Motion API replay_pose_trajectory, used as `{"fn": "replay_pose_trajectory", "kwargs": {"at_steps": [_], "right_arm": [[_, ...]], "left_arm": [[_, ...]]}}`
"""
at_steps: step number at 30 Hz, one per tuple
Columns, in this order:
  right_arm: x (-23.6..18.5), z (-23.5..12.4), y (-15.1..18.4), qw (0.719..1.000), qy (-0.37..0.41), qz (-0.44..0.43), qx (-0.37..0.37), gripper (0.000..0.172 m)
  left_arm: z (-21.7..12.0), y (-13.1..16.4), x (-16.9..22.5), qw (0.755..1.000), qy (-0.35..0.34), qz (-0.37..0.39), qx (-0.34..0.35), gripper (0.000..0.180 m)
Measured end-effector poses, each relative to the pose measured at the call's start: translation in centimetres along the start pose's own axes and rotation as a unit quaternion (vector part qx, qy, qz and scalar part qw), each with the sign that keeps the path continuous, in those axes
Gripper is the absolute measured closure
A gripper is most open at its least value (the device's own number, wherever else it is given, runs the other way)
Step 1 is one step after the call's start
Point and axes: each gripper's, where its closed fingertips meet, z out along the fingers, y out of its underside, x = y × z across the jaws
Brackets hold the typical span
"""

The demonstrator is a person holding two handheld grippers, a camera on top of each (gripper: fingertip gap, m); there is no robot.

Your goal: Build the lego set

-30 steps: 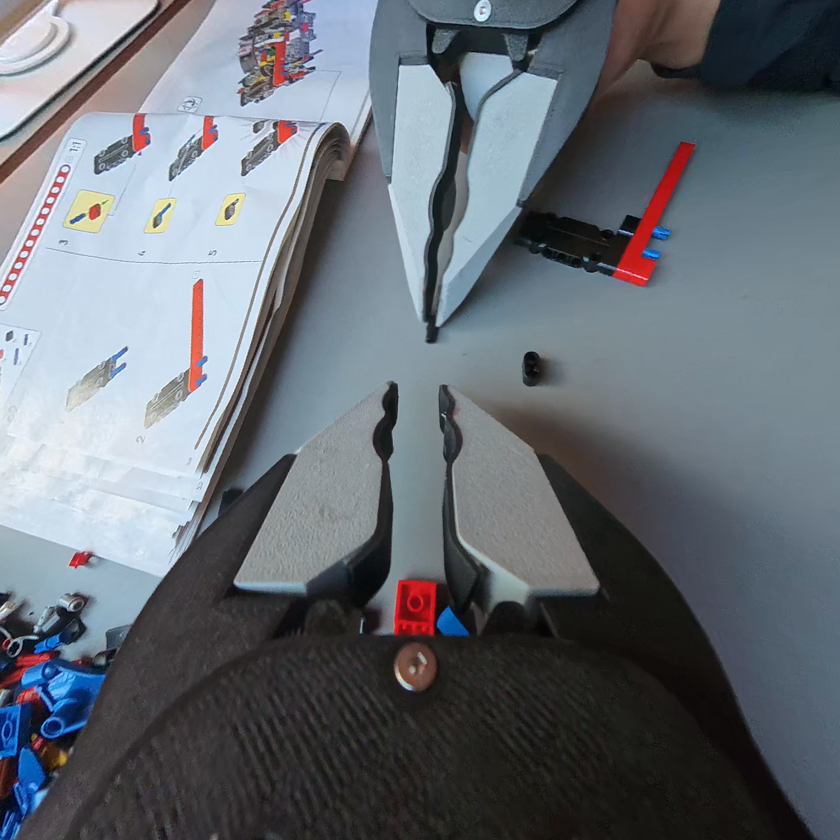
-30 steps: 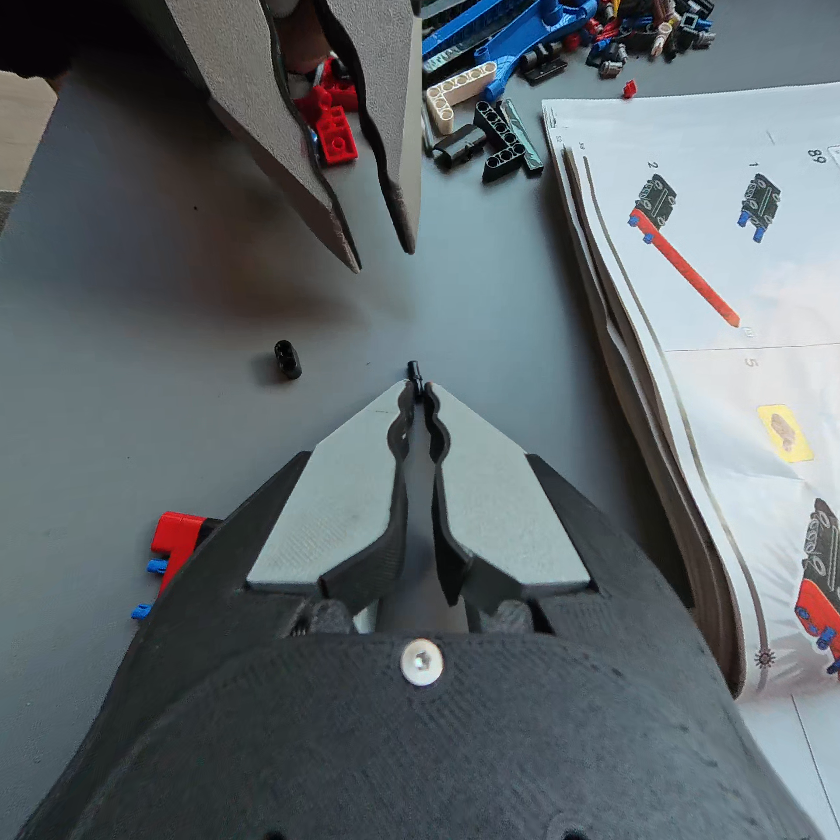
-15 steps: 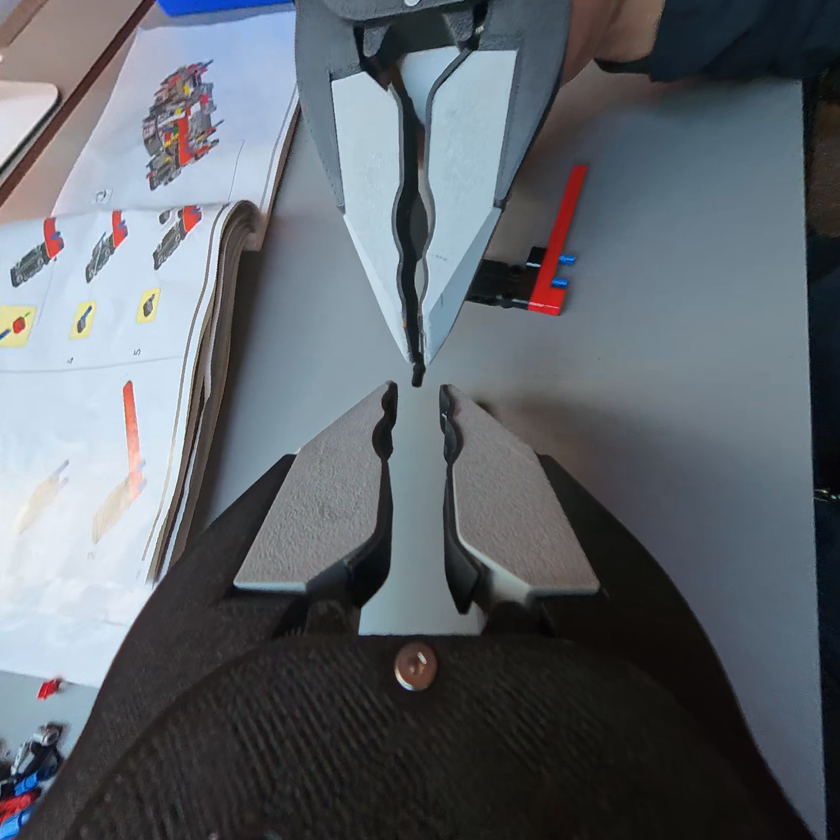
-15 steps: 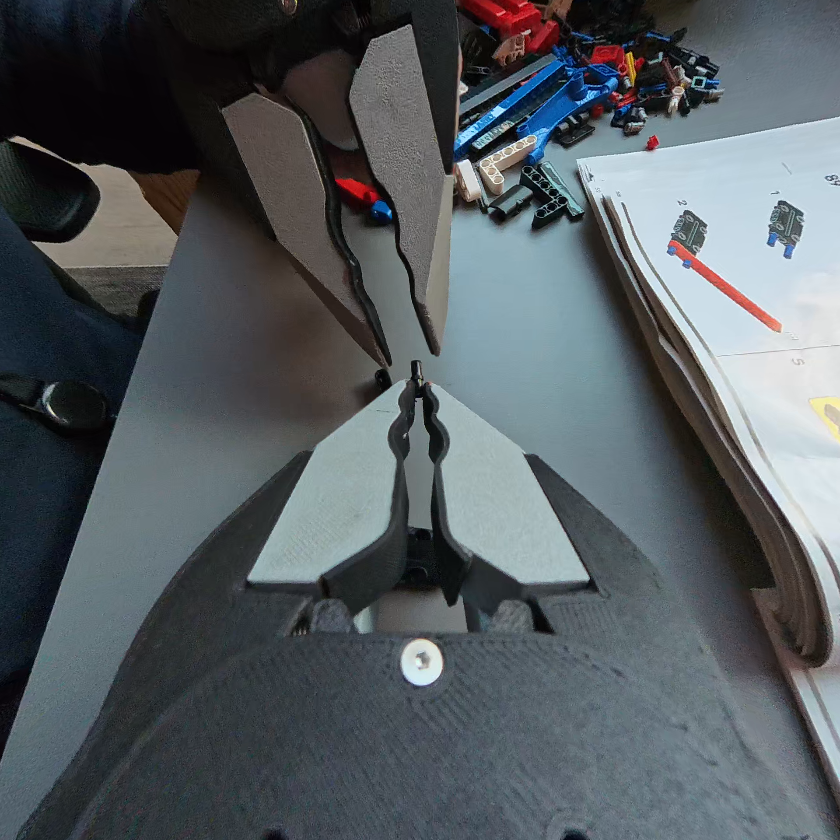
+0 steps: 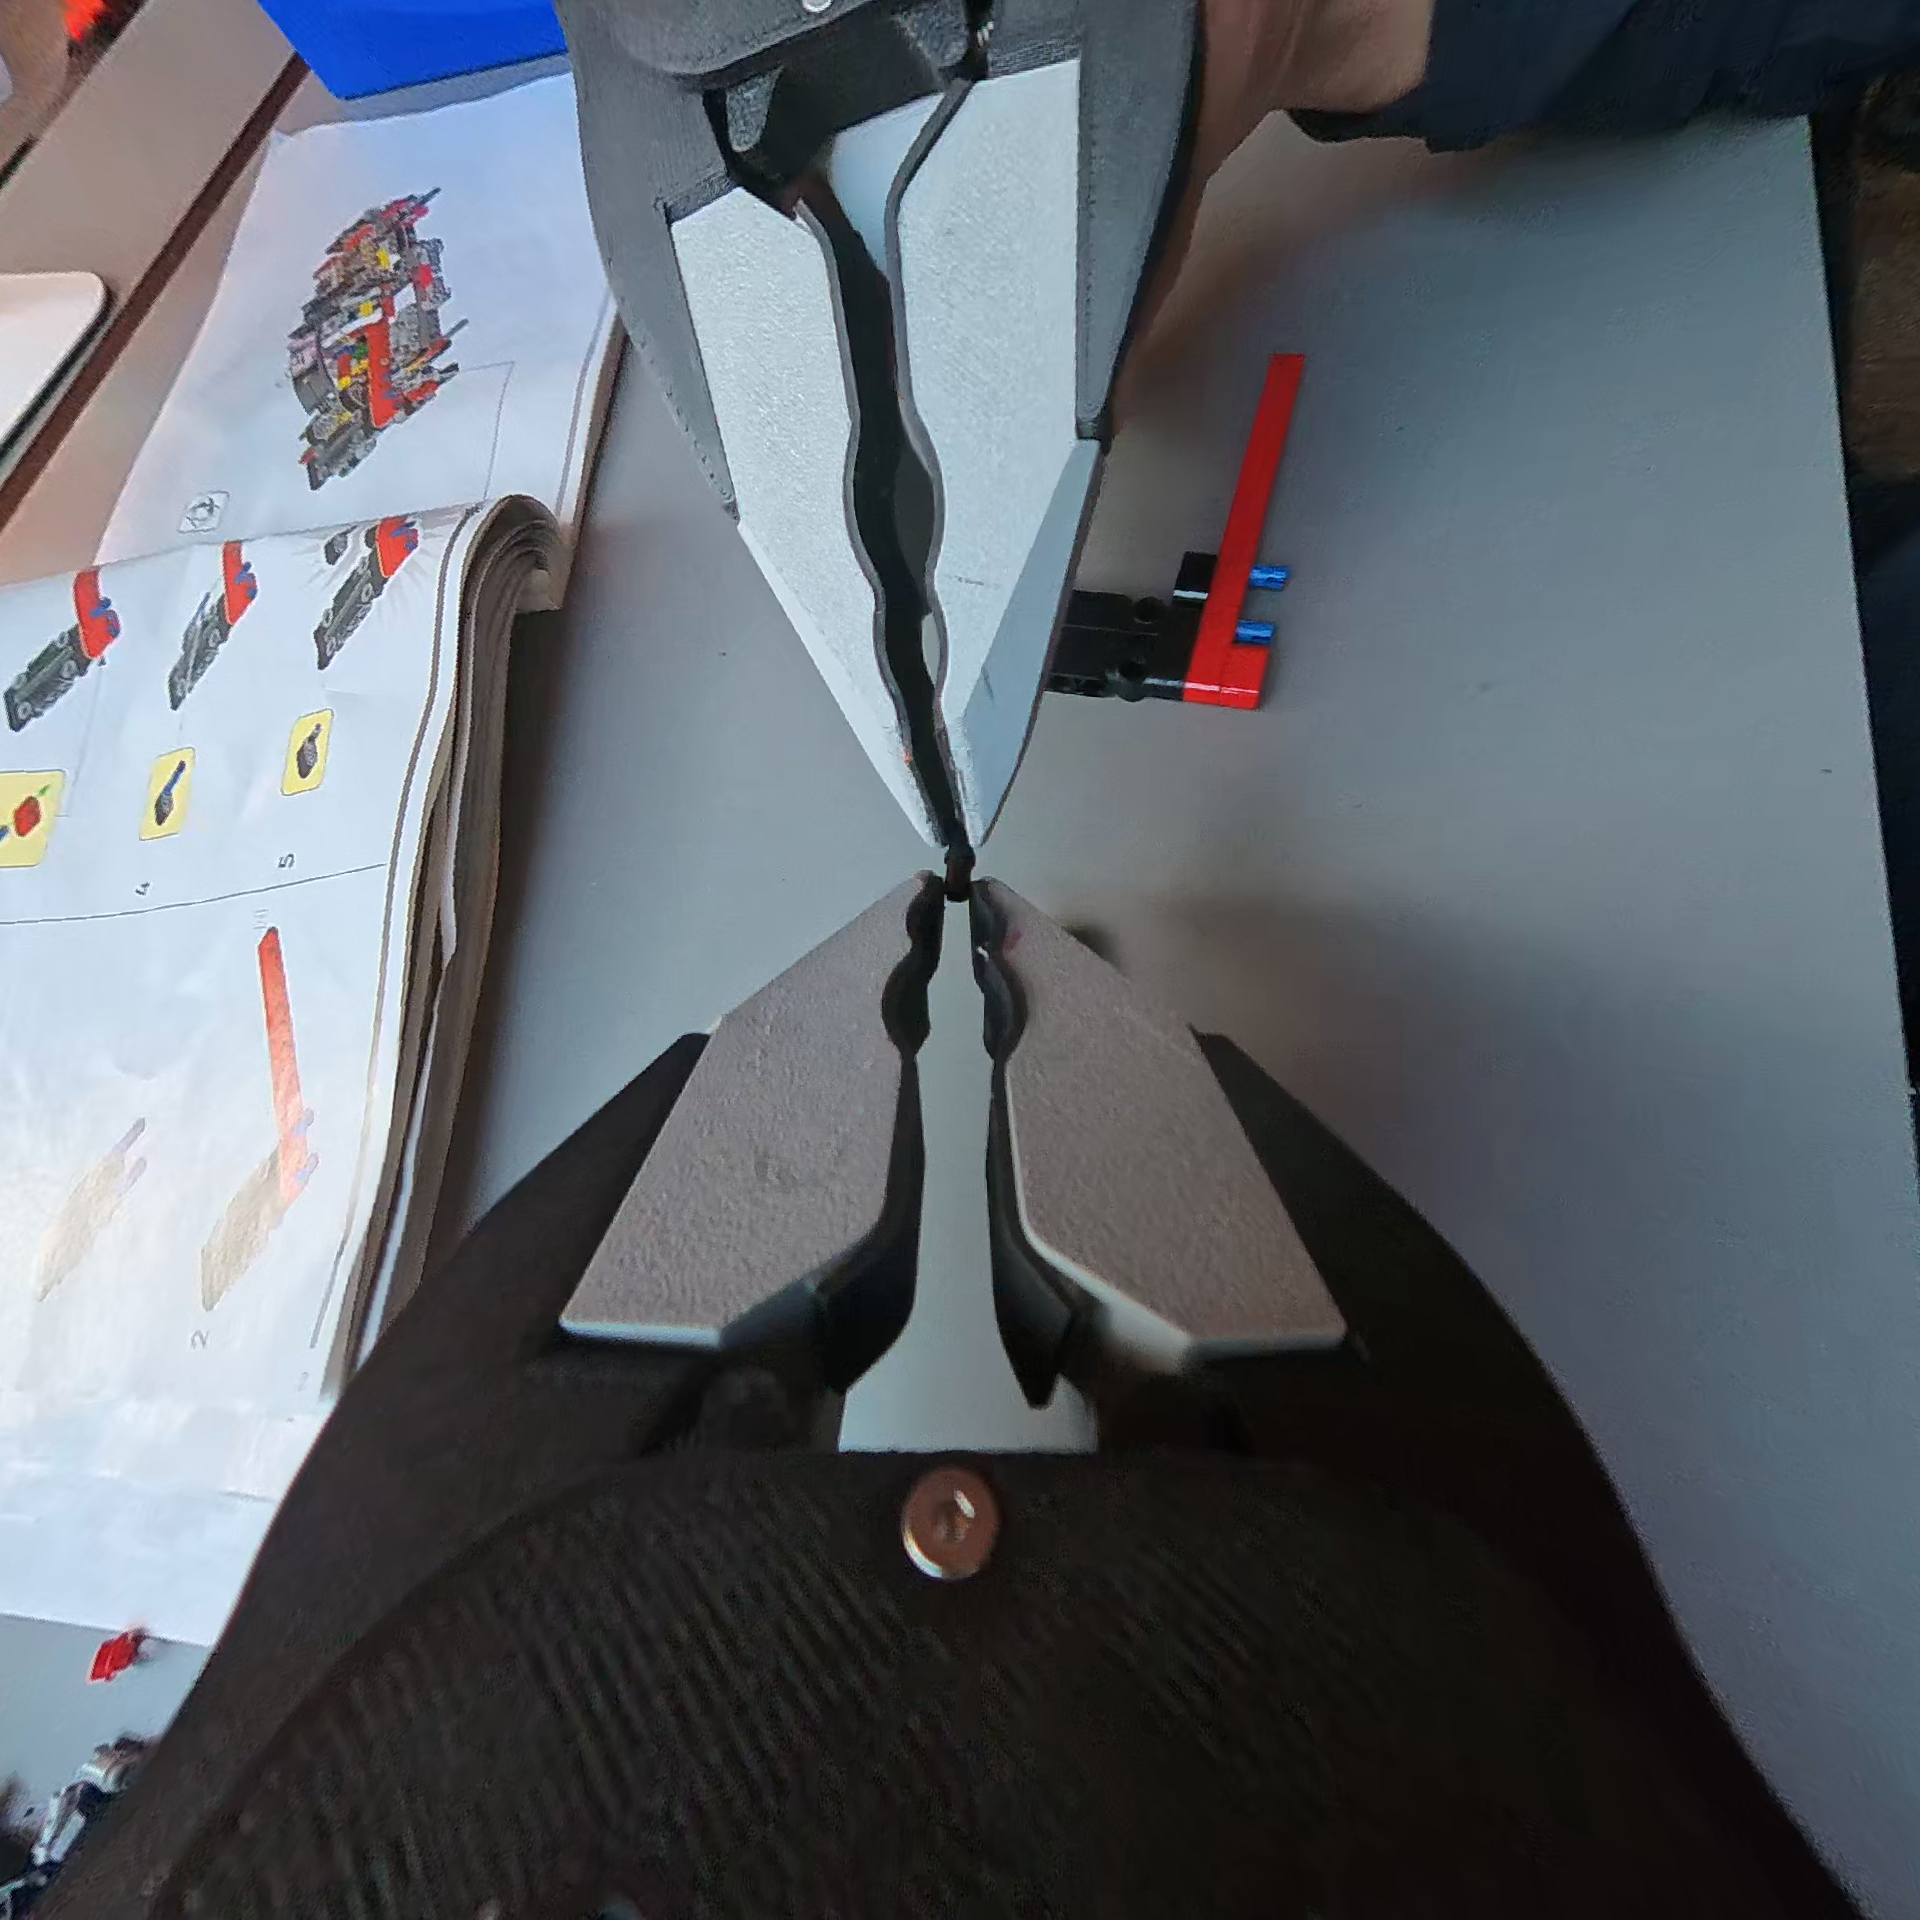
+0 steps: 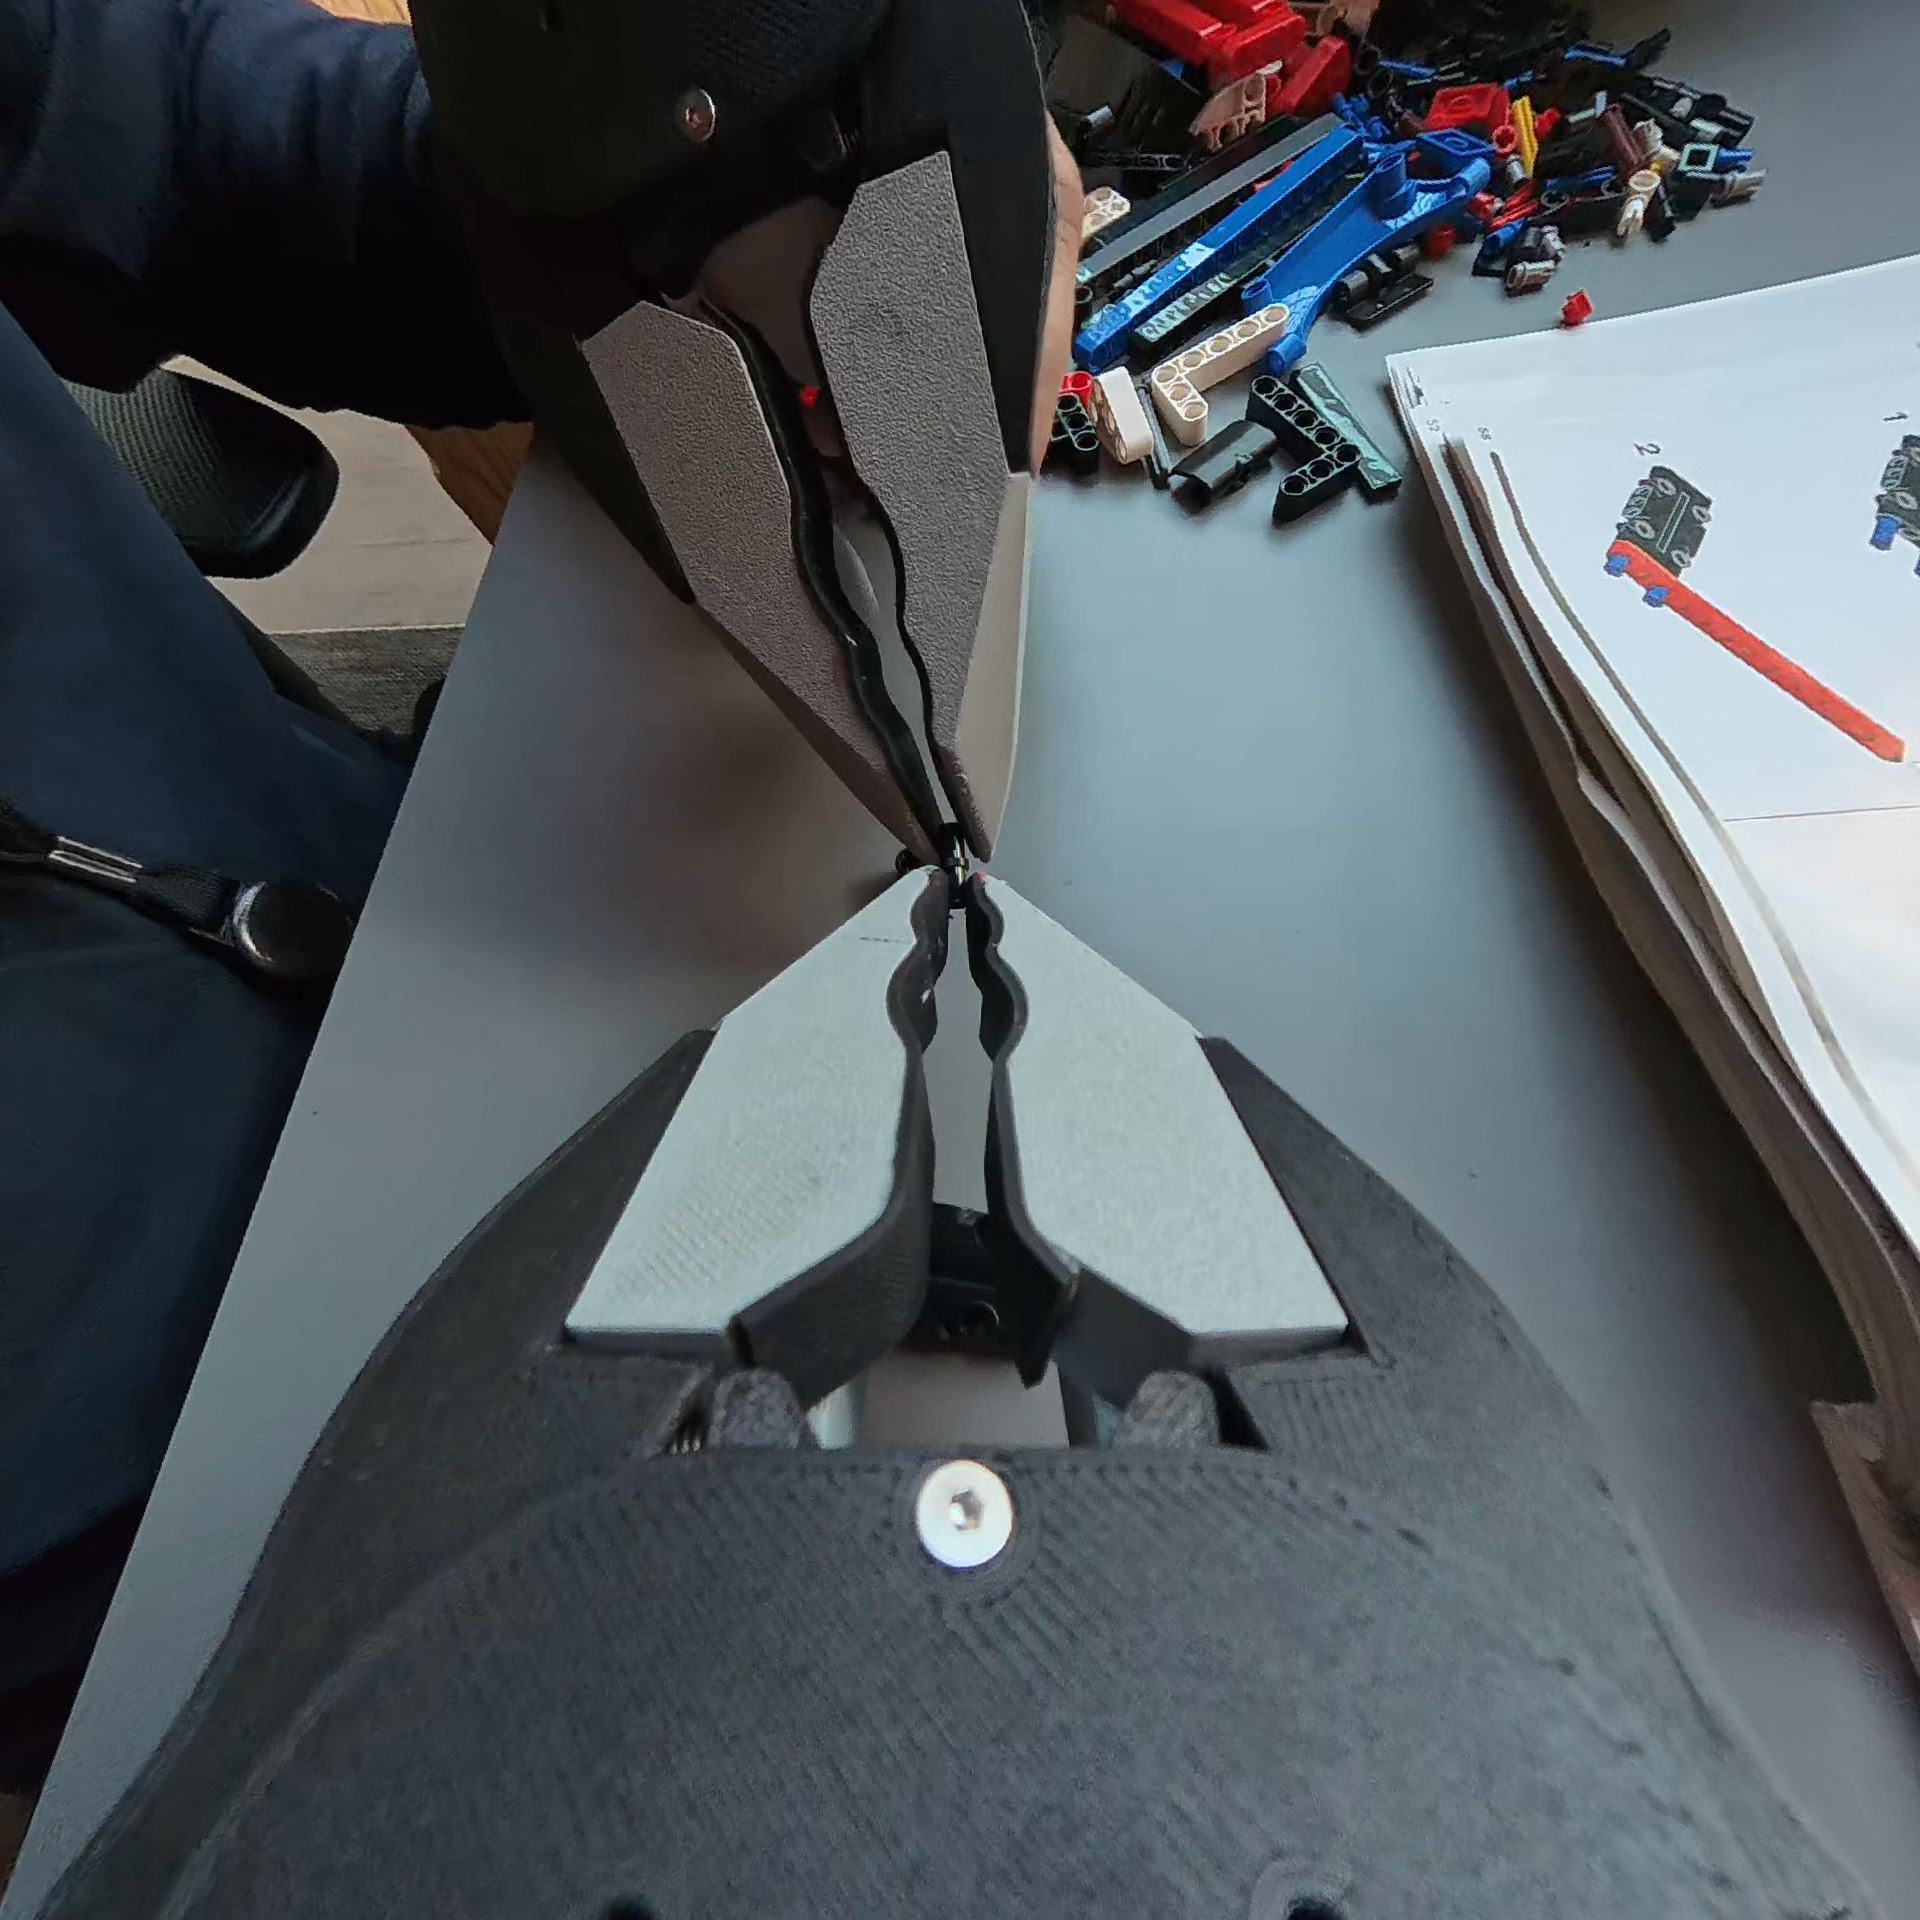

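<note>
Black pin [image 5: 956, 871] hangs over the tabletop [image 5: 1507, 987], its near end now pinched by the left gripper [image 5: 954, 896], which stood spread a moment ago, while the right gripper [image 5: 951, 831] at 12 o'clock clenches the far end, a red-and-black assembly [image 5: 1205, 644] lying beyond at 1 o'clock.

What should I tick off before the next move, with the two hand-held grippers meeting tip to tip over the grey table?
1. Right hand-held gripper shut on the small black pin: ok.
2. Left hand-held gripper closed on the pin's other end: ok; fingertips flank it.
3. Grippers aligned nose to nose: ok.
4. Pin seated straight: cannot tell, too small.
5. Black-and-red assembly clear of the tips: ok, lying apart on the table.
6. Instruction booklet clear of both grippers: ok, off to the side.
</note>
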Motion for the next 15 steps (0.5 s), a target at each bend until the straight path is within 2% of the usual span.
{"fn": "replay_pose_trajectory", "kwargs": {"at_steps": [9, 15], "right_arm": [[0.26, 0.23, 0.24, 1.000, -0.006, 0.013, -0.004, 0.171], [0.63, -0.08, -0.55, 0.999, 0.001, 0.029, 0.018, 0.171]], "left_arm": [[0.20, 0.09, -0.13, 1.000, -0.006, -0.002, 0.000, 0.175], [-0.15, -0.11, -0.75, 0.998, -0.049, 0.045, 0.003, 0.178]]}}
